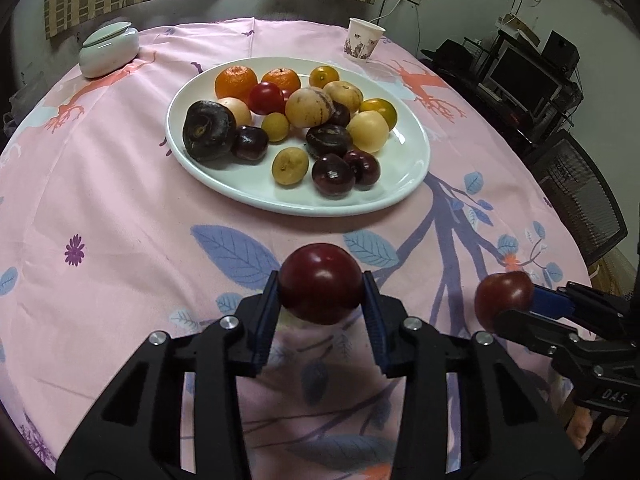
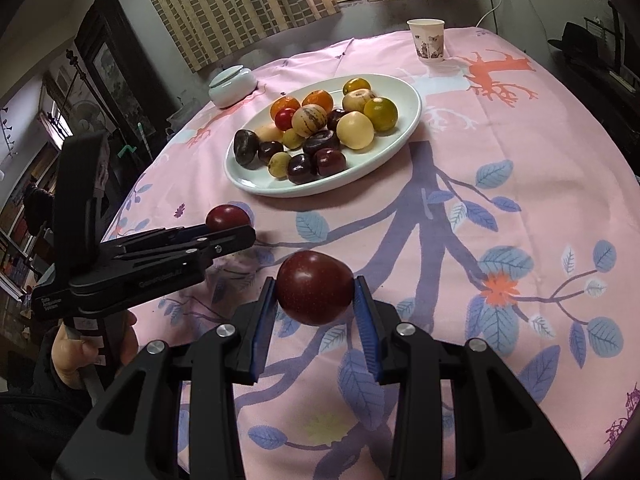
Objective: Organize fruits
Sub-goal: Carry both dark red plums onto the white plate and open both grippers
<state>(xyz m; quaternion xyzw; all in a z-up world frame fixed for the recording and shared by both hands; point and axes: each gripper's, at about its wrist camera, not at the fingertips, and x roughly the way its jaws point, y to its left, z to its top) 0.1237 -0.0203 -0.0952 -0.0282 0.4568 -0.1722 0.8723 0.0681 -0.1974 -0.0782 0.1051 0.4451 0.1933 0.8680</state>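
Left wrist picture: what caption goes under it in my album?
Left gripper squeezes a red plum near a plate of fruit.

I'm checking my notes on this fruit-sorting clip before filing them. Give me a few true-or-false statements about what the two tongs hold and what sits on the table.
1. The left tongs grip a round dark-red plum. True.
2. The right tongs are empty. False: they clamp a second dark-red plum.
3. The oval white plate holds only oranges. False: it holds a mix of orange, yellow, red and dark fruits.
4. A patterned paper cup stands upright beyond the plate. True.
5. The lidded pale-green ceramic jar sits on the plate. False: it stands apart on the pink floral tablecloth.
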